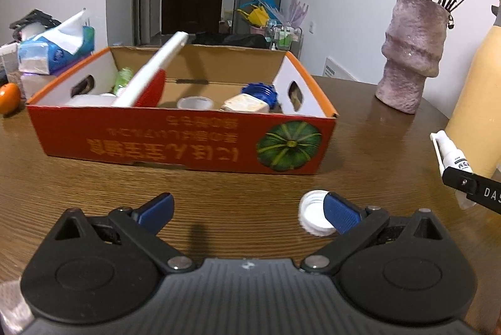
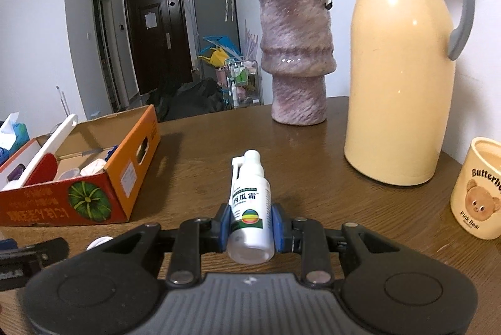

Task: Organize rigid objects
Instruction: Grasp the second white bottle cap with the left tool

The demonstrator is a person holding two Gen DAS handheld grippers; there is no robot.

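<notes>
From the left wrist, the left claw (image 1: 249,209) stands with its jaws wide apart and nothing between them, low over the brown bench (image 1: 219,187). A white bottle cap (image 1: 311,217) lies on the bench right at the claw's right-hand blue pad, partly hidden behind it, so it sits off to one side and not in the gap. Straight ahead across open wood stands the orange cardboard box (image 1: 188,140), its long printed side facing the claw, already holding a white-handled brush (image 1: 150,75), a roll of tape (image 1: 194,103) and a blue-capped item (image 1: 259,93). At the far right edge the right claw's black finger shows with a white spray bottle (image 1: 451,154).

From the right wrist, the right claw (image 2: 250,230) is clamped on that spray bottle (image 2: 250,203), the blue pads pressing its lower body from both sides. The bottle's long axis runs straight out along the fingers, nozzle end pointing away and base toward the camera. The box (image 2: 94,178) lies ahead and to the left, its open top facing up, well apart from the bottle; the vase (image 2: 296,59) and yellow thermos jug (image 2: 400,68) stand ahead and to the right. I judge the carry must swing leftward over the near rim, and the right hand, already loaded, is the one to do it.
</notes>
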